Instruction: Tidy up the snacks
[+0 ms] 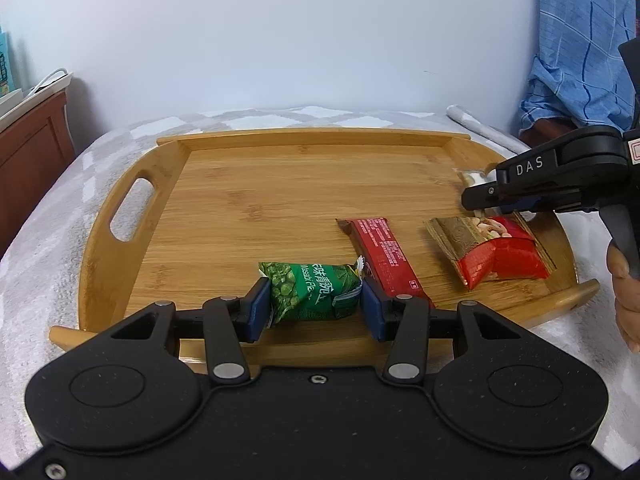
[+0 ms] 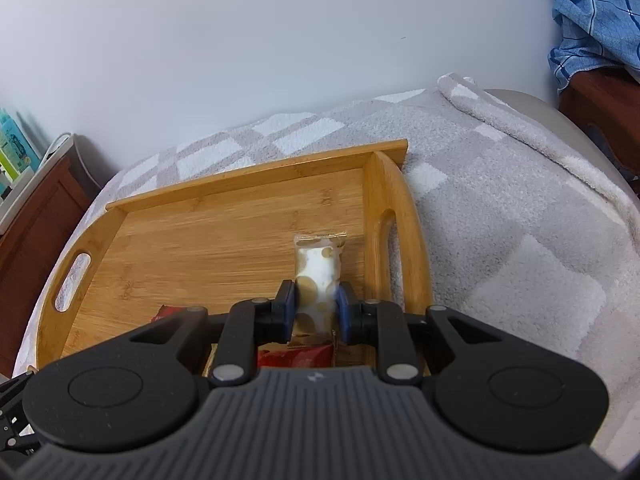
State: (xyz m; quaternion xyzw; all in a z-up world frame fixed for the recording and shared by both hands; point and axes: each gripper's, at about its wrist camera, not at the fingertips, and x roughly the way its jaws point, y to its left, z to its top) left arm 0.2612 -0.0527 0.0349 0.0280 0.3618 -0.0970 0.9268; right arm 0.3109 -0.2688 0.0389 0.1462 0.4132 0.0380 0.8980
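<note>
A bamboo tray lies on a grey checked blanket. My left gripper is shut on a green wasabi pea packet near the tray's front edge. A dark red snack bar lies just right of it, and a red and gold nut packet farther right. In the right wrist view my right gripper is shut on a white packet with gold dots, beside the tray's right handle. The right gripper also shows at the tray's right side in the left wrist view, held by a hand.
The blanket covers a round-edged surface against a pale wall. A brown wooden cabinet stands at the left. Blue checked cloth hangs at the right. The tray's left and back parts are bare wood.
</note>
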